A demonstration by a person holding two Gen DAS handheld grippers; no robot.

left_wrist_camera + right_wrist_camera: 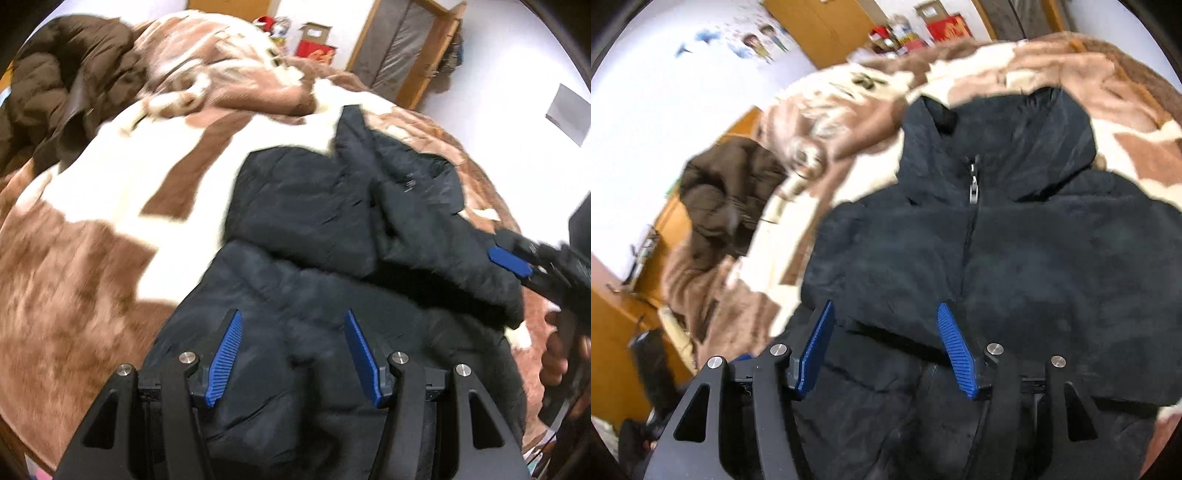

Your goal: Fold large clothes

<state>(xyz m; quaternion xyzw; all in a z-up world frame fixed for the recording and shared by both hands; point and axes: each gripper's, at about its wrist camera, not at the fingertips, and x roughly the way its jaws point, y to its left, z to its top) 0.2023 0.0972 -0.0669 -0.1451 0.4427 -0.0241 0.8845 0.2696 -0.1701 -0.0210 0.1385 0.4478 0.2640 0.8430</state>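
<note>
Left wrist view: the left gripper (293, 354) hovers with jaws apart over the black padded jacket (332, 221), nothing clamped. The jacket lies on a brown-and-white blanket (110, 206); a brown coat (62, 92) lies beyond.

Right wrist view: the right gripper (886, 347) stands parted above the jacket, nothing between its pads; the zipper pull (973, 184) lies ahead.

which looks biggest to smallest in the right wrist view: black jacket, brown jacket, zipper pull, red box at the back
1. black jacket, though it lies nearest the camera
2. brown jacket
3. red box, far back, so its true size is unsure
4. zipper pull
</note>
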